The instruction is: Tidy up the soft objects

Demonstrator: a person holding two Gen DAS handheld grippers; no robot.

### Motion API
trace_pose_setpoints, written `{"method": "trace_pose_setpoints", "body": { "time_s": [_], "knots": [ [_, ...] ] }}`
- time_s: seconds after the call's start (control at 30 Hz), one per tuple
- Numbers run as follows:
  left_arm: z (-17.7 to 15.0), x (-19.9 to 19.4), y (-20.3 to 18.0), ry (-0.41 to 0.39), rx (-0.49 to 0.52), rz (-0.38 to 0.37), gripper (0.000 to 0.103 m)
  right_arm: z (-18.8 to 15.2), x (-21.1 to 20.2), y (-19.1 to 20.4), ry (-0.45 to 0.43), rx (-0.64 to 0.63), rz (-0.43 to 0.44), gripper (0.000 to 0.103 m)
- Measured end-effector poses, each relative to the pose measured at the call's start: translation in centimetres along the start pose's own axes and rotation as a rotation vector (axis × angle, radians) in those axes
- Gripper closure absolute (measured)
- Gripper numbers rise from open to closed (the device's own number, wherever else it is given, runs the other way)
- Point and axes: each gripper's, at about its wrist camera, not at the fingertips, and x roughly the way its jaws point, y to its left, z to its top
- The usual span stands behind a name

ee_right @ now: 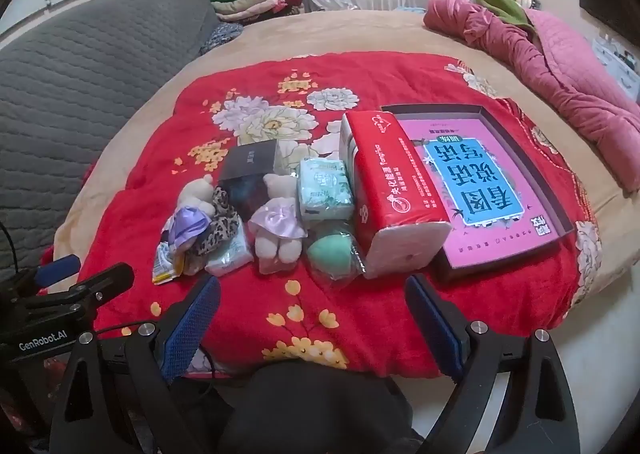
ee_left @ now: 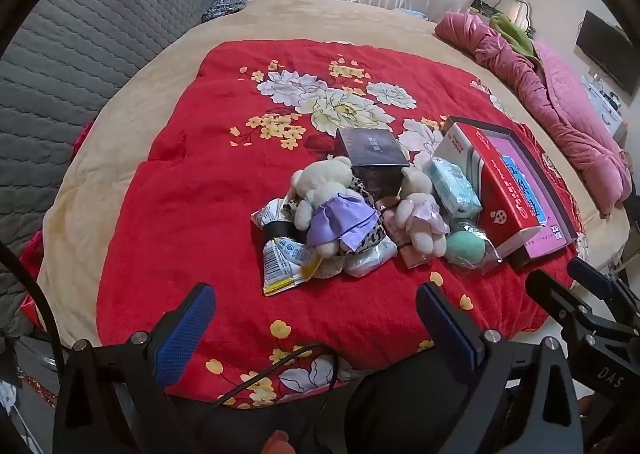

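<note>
Still untouched: heap of soft things on red floral blanket (ee_left: 180, 190) spread over the bed. Larger teddy bear (ee_left: 324, 198) in lilac dress slumped on top of leopard-print fabric (ee_right: 218, 222) and a snack sachet (ee_left: 288, 260), smaller teddy bear (ee_right: 276, 222) just beside, then green tissue pack (ee_right: 324, 190), mint sponge egg in clear wrap (ee_right: 332, 252), red tissue pack (ee_right: 392, 190) leaning against open box tray (ee_right: 560, 190) with pink book inside. Left gripper (ee_left: 316, 318) and right gripper (ee_right: 314, 314) both hovered short of heap, jaws spread wide, nothing between them. Judged light and squashy throughout; bears likely best pinched across the torso, not by the slippery satin dress. Wrapped sponge probably slick, apt to squirt out; tissue packs likely firmer, taken across the narrow sides.
</note>
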Motion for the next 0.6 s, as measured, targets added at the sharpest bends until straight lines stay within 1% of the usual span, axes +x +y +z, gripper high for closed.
{"method": "trace_pose_setpoints", "body": {
  "time_s": [0.03,0.17,0.27,0.6],
  "knots": [
    [0.03,-0.02,0.03,0.0,0.0,0.001,0.002,-0.17,0.06,0.39,-0.001,-0.002,-0.002,0.01],
    [0.08,0.04,0.15,0.0,-0.002,0.003,0.002,-0.08,-0.45,-0.14,0.006,0.011,0.019,0.01],
    [0.14,0.11,0.22,0.001,-0.004,0.001,0.002,0.17,-0.02,-0.12,0.007,0.009,0.02,0.01],
    [0.15,0.16,0.37,0.004,-0.008,-0.004,0.002,0.06,0.11,-0.08,-0.014,-0.015,-0.011,0.01]
  ]
}}
